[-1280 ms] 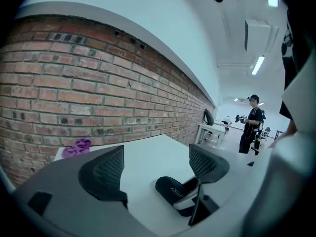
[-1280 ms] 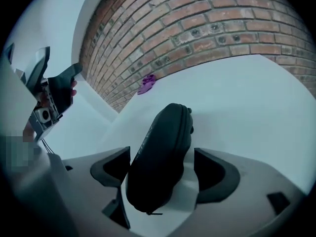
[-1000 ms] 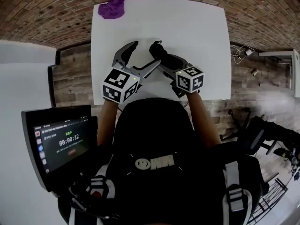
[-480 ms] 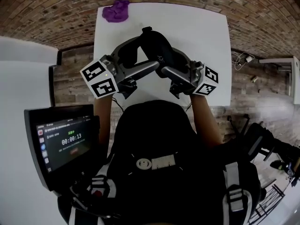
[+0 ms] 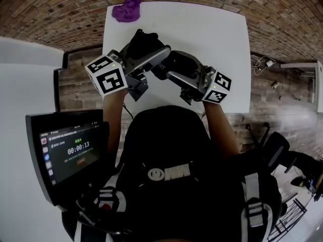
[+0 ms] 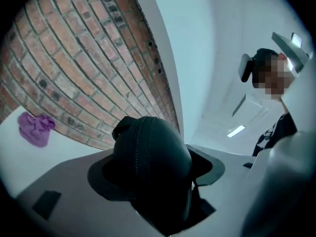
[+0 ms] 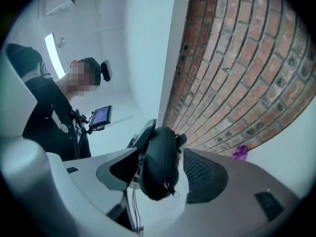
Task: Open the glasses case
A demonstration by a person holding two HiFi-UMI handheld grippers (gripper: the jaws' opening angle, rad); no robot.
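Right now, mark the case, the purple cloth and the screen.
case (image 6: pixel 153 157), left gripper view, on its domed shell.
cloth (image 5: pixel 126 10), head view, middle of the bunch.
screen (image 5: pixel 68 153), head view, centre of the lit display.

The surface (image 5: pixel 222 44) is a white, square top with a plain matte face. The right tool (image 5: pixel 170 69) hangs over its near half. One thing lies directly on it: a crumpled purple cloth (image 5: pixel 126 10) at a far corner, close to the edge. The cloth is well apart from the right tool, ahead of it and off to its left. In the right gripper view the cloth (image 7: pixel 240 152) shows small, low to the right of the tool (image 7: pixel 160 167), where the surface (image 7: pixel 296 142) meets the brick behind it.
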